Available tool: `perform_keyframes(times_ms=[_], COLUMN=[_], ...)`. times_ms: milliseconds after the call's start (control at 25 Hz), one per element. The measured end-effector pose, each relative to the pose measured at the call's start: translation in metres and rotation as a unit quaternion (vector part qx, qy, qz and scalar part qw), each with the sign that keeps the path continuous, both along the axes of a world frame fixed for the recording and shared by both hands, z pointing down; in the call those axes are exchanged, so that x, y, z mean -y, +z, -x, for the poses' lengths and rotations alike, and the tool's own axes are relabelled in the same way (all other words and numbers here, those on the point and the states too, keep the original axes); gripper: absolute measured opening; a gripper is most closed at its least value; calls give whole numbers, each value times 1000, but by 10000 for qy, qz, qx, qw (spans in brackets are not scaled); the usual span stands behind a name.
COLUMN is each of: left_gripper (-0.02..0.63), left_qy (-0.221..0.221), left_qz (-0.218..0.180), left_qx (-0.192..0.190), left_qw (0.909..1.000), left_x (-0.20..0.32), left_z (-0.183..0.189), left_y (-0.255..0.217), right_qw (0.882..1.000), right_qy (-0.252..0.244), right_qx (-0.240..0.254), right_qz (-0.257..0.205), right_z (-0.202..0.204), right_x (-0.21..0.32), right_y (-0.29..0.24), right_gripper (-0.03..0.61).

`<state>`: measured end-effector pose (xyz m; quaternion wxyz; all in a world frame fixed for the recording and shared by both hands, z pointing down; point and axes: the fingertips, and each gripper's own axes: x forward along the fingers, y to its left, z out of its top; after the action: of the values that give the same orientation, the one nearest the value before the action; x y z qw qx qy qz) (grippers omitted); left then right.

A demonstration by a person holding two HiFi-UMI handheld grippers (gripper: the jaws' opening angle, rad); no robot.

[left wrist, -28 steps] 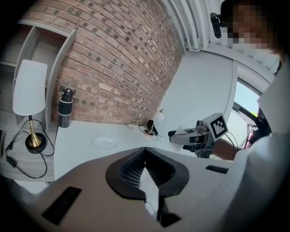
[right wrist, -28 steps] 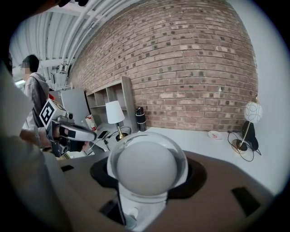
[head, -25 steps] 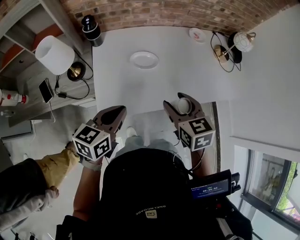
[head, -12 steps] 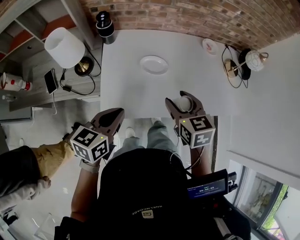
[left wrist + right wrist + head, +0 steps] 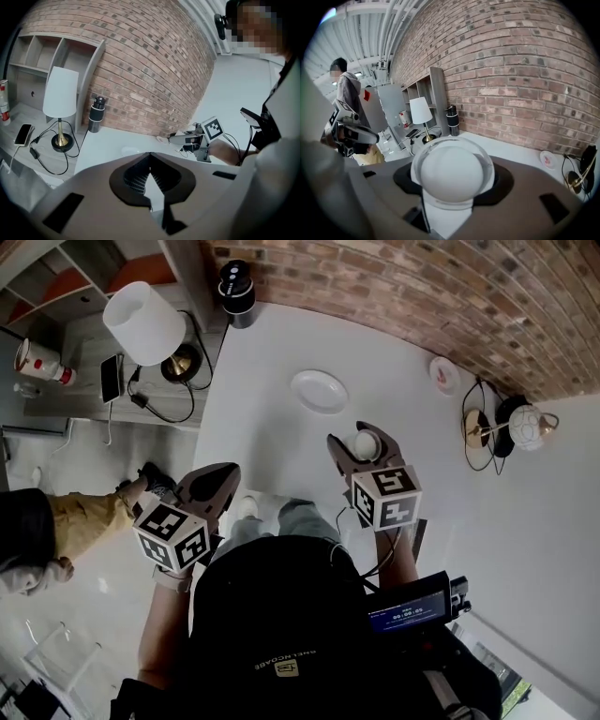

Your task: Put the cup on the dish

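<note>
A white cup sits between the jaws of my right gripper, which is shut on it above the near part of the white table. In the right gripper view the cup fills the gap between the jaws and hides the table ahead. The white dish lies empty on the table, a short way beyond and left of the cup. My left gripper hangs off the table's near left edge, jaws shut with nothing in them; its tips meet.
A black cylinder stands at the table's far left corner by the brick wall. A small pink-marked saucer and a gold lamp with cables are at the right. A white-shaded lamp and phone sit on the side unit left.
The right gripper with the cup has come nearer to the dish. The view has swung, and the left gripper has kept its place beside the table edge.
</note>
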<state>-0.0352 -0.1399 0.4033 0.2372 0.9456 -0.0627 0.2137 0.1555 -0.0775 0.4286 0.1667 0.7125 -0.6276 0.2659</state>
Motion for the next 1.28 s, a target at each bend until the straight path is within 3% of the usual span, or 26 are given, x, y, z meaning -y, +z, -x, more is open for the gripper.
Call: perform_keyframes(times_ms=[440, 1280], left_gripper=[6, 6], left_qy=[-703, -1794], left_qz=[52, 197], left_qx=[194, 519], left_qw=[9973, 9822], left_x=[8, 8], left_z=[-13, -12], left_y=[-3, 1], right_qw=[9983, 9929], right_qy=[-563, -1047], right_qx=[88, 85], right_qz=[122, 565], right_z=[-36, -75], right_x=[56, 133], right_y=[36, 123], right_gripper=[253, 253])
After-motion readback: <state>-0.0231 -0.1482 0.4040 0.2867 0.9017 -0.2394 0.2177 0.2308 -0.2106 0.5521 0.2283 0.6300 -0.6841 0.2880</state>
